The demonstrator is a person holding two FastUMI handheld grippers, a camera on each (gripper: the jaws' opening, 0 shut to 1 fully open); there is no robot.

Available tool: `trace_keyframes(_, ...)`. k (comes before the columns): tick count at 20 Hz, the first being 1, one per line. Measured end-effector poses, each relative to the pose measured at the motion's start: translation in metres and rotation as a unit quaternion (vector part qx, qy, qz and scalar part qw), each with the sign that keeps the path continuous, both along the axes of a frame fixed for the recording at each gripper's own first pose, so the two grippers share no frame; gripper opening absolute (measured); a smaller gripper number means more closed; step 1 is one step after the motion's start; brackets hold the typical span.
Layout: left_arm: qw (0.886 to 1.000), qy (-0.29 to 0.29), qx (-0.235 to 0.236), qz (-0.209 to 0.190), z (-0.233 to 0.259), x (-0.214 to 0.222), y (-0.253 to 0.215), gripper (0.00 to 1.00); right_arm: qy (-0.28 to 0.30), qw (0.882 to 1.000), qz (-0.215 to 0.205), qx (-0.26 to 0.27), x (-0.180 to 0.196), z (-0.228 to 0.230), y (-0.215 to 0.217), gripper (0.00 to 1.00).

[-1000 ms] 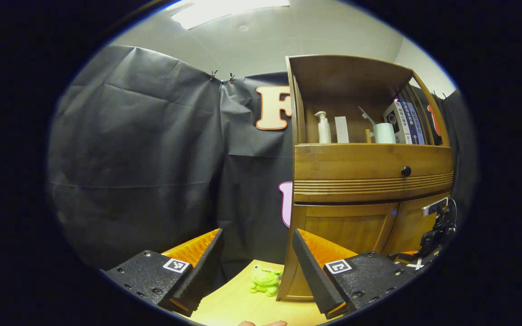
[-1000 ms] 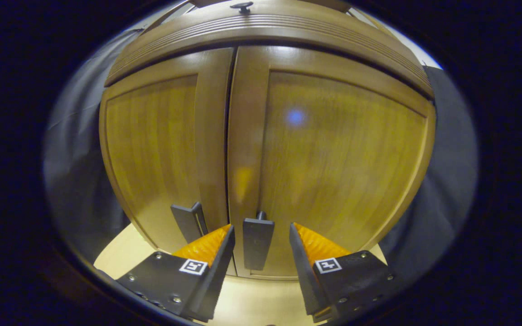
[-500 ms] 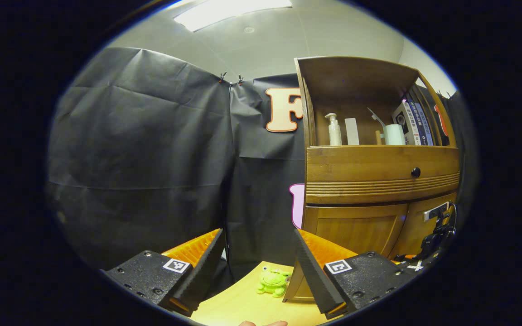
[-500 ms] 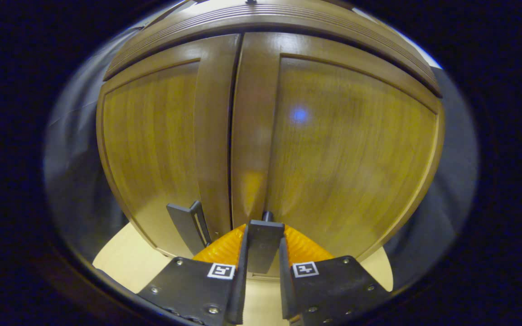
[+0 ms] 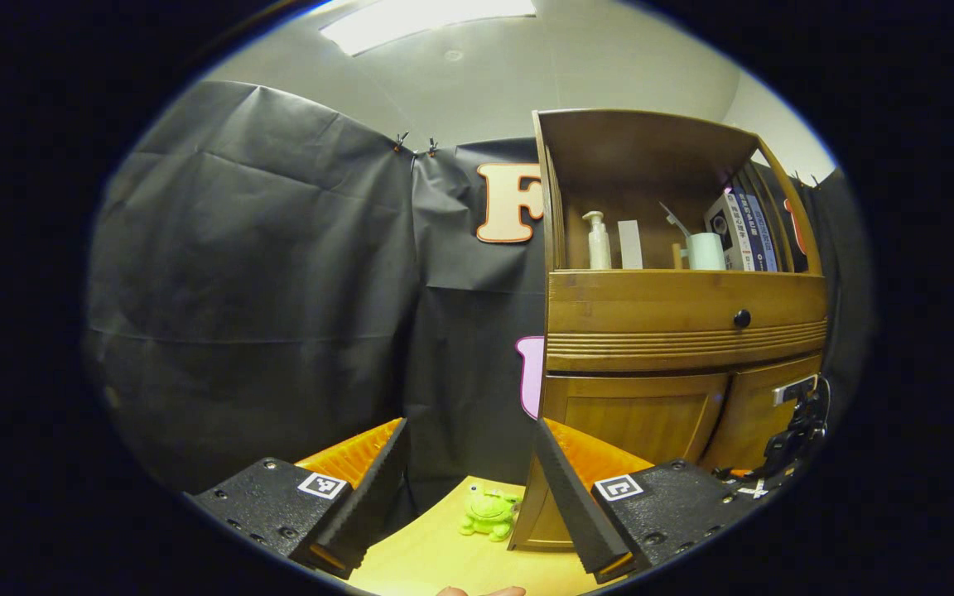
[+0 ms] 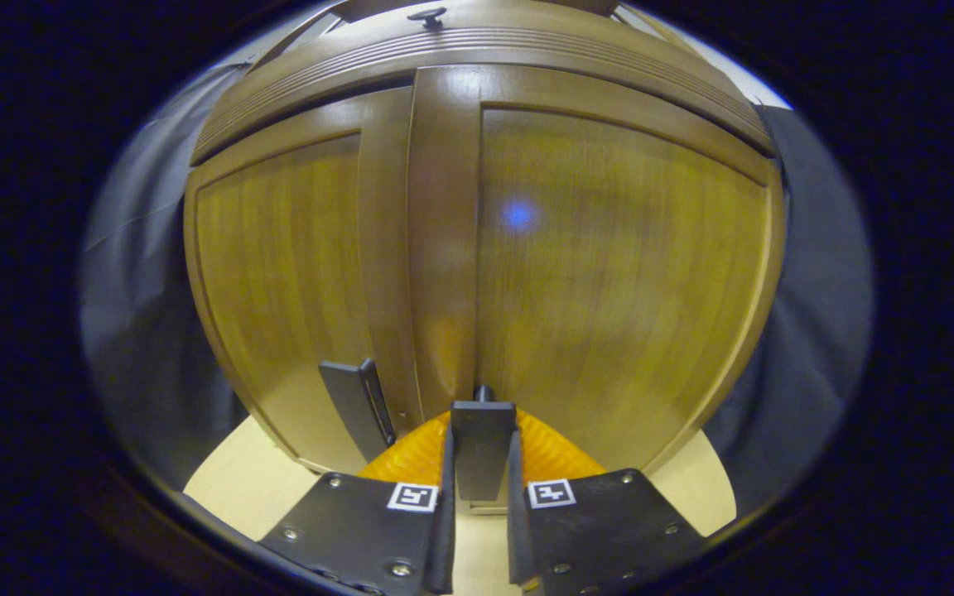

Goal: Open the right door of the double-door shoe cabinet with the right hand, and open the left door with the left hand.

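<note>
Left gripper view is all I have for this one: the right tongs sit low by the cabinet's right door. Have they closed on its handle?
Observer: Yes. In the right gripper view the right tongs are shut on the right handle, a dark flat plate pressed between both fingers.
Operator: Is that door open?
Observer: It looks shut or barely cracked: the right door meets the left door edge to edge.
Operator: And the other handle?
Observer: The left handle stands free, just left of the tongs.
</note>
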State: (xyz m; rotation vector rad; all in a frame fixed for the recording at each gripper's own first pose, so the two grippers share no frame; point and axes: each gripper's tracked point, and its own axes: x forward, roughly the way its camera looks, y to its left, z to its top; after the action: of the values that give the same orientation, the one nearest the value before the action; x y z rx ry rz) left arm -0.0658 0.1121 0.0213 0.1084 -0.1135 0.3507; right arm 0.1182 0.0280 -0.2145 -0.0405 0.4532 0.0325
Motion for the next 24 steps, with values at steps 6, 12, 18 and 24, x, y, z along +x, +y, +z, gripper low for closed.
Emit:
trace_keyframes(6, 0.999, 0.009, 0.001, -0.041, -0.004, 0.003, -0.016, 0.93, -0.005, 1.000, -0.027, 0.005, 0.002, 0.000, -0.003, 0.25)
trace_keyframes(12, 0.994, 0.026, -0.004, -0.107, -0.016, 0.017, -0.051, 0.93, -0.009, 0.998, -0.061, 0.009, -0.002, 0.002, -0.007, 0.25)
trace_keyframes(18, 0.985, 0.037, 0.002, -0.170, -0.022, 0.035, -0.090, 0.93, -0.008, 0.995, -0.094, 0.011, -0.007, 0.008, -0.010, 0.25)
trace_keyframes(24, 0.969, 0.050, -0.004, -0.242, -0.035, 0.046, -0.144, 0.93, -0.009, 0.990, -0.137, 0.007, -0.007, 0.010, -0.020, 0.24)
